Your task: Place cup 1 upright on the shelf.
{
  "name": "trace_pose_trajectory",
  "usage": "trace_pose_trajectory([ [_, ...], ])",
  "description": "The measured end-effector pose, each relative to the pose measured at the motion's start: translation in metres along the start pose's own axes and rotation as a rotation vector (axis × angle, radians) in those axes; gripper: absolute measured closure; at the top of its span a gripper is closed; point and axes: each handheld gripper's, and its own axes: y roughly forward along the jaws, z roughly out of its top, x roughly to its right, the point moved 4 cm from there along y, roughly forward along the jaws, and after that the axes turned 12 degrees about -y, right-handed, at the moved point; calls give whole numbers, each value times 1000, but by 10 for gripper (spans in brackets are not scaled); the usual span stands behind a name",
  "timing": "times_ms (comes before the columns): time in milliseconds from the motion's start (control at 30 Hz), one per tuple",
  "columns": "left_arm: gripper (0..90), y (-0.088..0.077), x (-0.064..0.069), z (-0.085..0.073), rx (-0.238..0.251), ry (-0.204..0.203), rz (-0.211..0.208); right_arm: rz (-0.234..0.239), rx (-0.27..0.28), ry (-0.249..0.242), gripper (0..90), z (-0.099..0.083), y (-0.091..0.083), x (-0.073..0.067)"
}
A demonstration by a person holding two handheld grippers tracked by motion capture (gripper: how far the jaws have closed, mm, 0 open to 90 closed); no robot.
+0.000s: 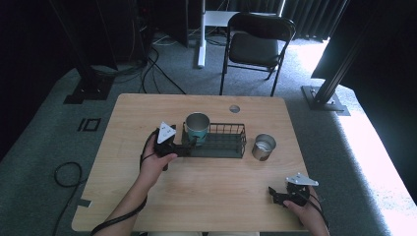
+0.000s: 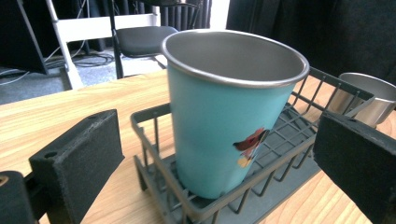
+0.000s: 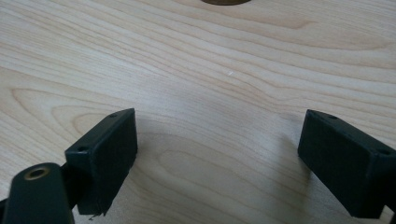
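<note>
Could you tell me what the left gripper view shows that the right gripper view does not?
Left gripper view alone: a teal cup standing upright in the end of a dark wire basket, ahead of the open left gripper and untouched by it, a steel cup beyond the basket, and a chair behind the table. Right gripper view alone: the open right gripper, with nothing between its jaws. Both share the pale wooden table.
</note>
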Motion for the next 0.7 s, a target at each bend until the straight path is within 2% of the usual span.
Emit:
trace_pose_trajectory([
  [267, 23, -15, -9, -2, -9, 17, 17, 0, 0, 0, 116, 0, 0, 0],
  [700, 23, -42, -39, -12, -16, -3, 56, 0, 0, -1, 116, 0, 0, 0],
])
